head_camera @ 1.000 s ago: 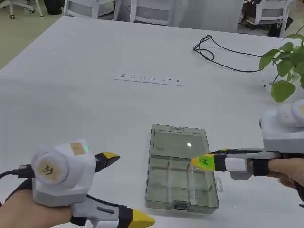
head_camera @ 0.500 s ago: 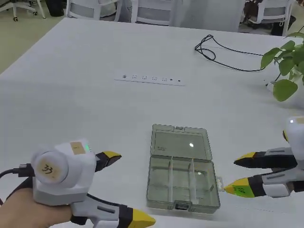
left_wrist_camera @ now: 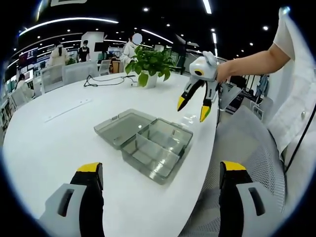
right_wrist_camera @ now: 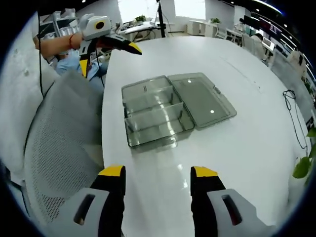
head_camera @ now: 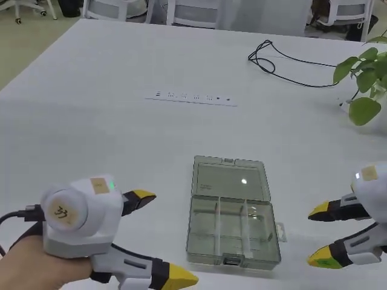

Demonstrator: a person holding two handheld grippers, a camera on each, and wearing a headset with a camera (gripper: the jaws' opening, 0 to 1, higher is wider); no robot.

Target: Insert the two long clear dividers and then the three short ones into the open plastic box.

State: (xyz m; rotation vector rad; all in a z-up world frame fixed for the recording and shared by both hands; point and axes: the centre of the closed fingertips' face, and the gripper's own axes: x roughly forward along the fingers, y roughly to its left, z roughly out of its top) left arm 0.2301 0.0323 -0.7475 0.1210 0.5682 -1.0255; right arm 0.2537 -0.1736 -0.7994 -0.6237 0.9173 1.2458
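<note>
At a white surface point(head_camera: 109, 139), seen from the head view, an open plastic box point(head_camera: 205, 232) sits near the front edge, its lid point(head_camera: 231, 180) folded flat behind it. Two long clear dividers point(head_camera: 216, 228) stand upright inside the tray, running front to back; whether short ones sit across them cannot be told. The left hand-held gripper point(head_camera: 160, 237) hovers low at the box's left with its yellow-tipped jaws wide apart and empty. The right hand-held gripper point(head_camera: 319, 235) hangs off the box's right side, jaws also spread and holding nothing. A flush power strip point(head_camera: 192, 98), a black cable point(head_camera: 284, 65) and a leafy plant point(head_camera: 364, 78) lie farther back.

From the left gripper view, the box rests ahead between that tool's own separated jaws, close to the surface's edge, lid open to the far side. The right hand-held gripper points down just beyond the box, clear of it, with the plant behind.

From the right gripper view, the box lies ahead of the parted jaws, with partitions showing in its tray. The left hand-held gripper reaches in at upper left, apart from the box, and a mesh chair point(right_wrist_camera: 59, 148) stands beside the surface.
</note>
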